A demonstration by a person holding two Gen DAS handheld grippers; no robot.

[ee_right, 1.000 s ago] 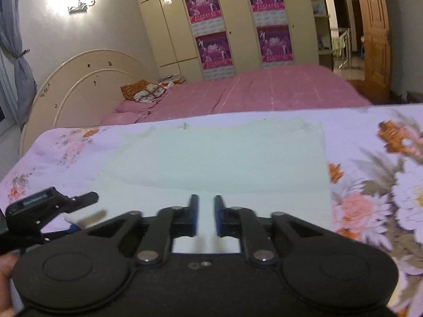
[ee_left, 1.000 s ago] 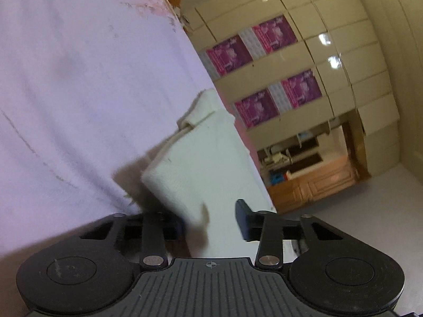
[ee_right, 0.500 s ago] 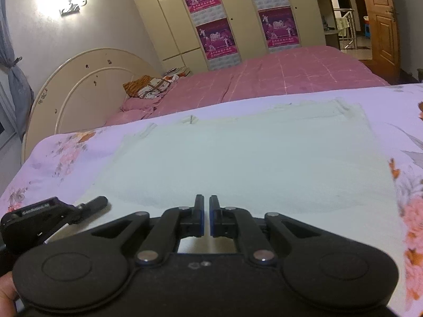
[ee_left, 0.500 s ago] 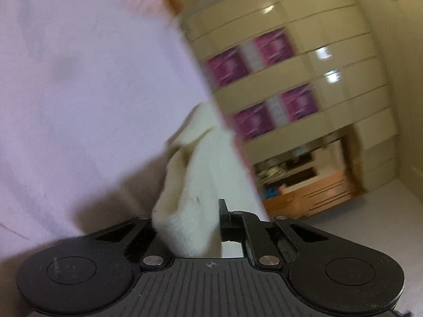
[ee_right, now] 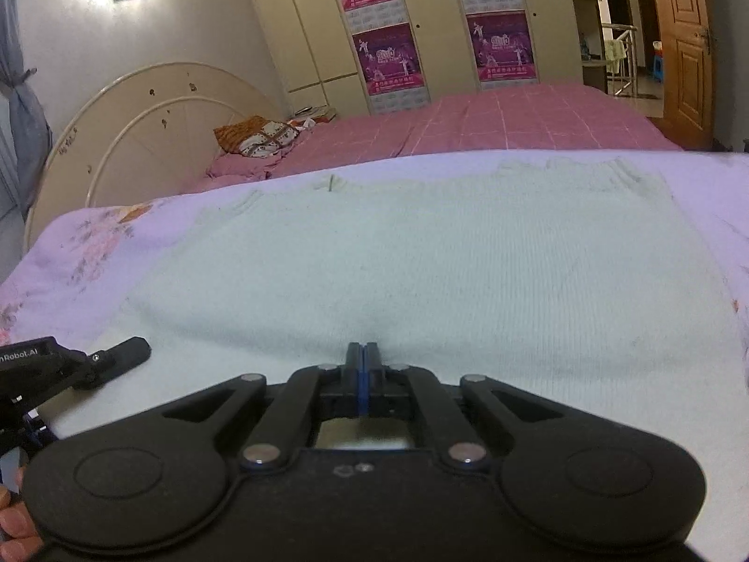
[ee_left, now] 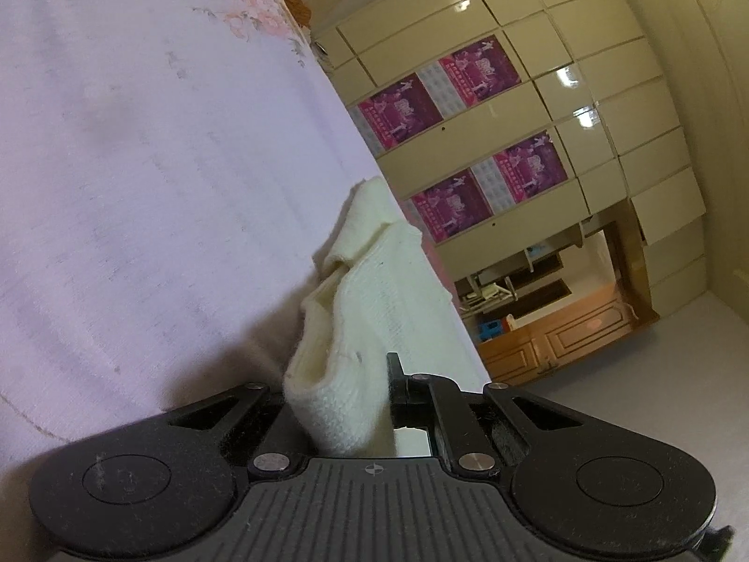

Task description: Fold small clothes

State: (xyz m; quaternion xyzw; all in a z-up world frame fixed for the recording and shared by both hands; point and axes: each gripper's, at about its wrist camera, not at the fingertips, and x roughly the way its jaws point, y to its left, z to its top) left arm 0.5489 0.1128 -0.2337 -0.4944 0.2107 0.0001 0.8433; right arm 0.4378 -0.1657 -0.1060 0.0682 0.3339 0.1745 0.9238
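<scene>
From the left wrist view, the left tool point(ee_left: 370, 403) is pinching a bunched edge of the cream-white knitted garment point(ee_left: 374, 290). The knit is gathered into a rounded fold between the pads and runs away from them in a narrow, rumpled strip along the edge of the pale lilac flowered bedsheet point(ee_left: 140, 164). A second ago this tool stood spread with the cloth loose between its fingers; it has since closed on the cloth, and the fold has drawn up tighter. Beyond the bed edge stands the cream wardrobe point(ee_left: 608, 93) with four purple posters, and below it an open shelf nook point(ee_left: 515, 281) holding small items too blurred to name.

From the right wrist view, the right tool point(ee_right: 363, 356) is pressed together on the near hem of the same cream-white knitted garment point(ee_right: 421, 271), which lies spread flat across the lilac bedsheet point(ee_right: 93, 253). The knit puckers slightly where the tips meet it. A second ago a small gap showed between these fingers; now they meet, and the garment fills more of the view. At the lower left the left tool's black finger point(ee_right: 121, 351) lies on the garment's near left corner. Behind stretches a pink checked bed point(ee_right: 515, 117) with a patterned pillow point(ee_right: 257, 136) by the cream round headboard point(ee_right: 140, 131).
</scene>
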